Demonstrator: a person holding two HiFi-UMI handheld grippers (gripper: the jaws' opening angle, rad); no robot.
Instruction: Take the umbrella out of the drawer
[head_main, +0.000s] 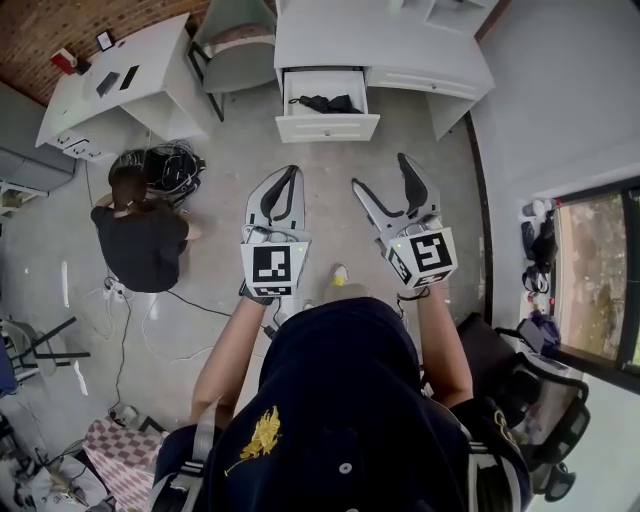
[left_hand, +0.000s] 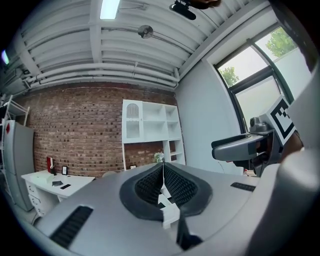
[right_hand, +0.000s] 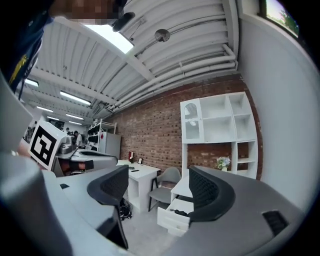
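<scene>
The white drawer (head_main: 327, 127) of the white desk (head_main: 400, 50) stands pulled out at the top of the head view. A black folded umbrella (head_main: 326, 102) lies inside it. Both grippers are held level over the floor, well short of the drawer. My left gripper (head_main: 288, 175) is shut, its black pads (left_hand: 150, 184) pressed together with nothing between them. To its right, my right gripper (head_main: 382, 172) is open and empty. In the right gripper view the drawer (right_hand: 172, 220) and the dark umbrella (right_hand: 181, 212) show between the spread jaws of the right gripper (right_hand: 160, 192).
A person in black (head_main: 140, 240) crouches on the floor at the left beside a tangle of cables (head_main: 168, 165). A second white desk (head_main: 110, 85) and a grey chair (head_main: 235, 45) stand left of the drawer desk. An office chair with bags (head_main: 535, 400) is at the right.
</scene>
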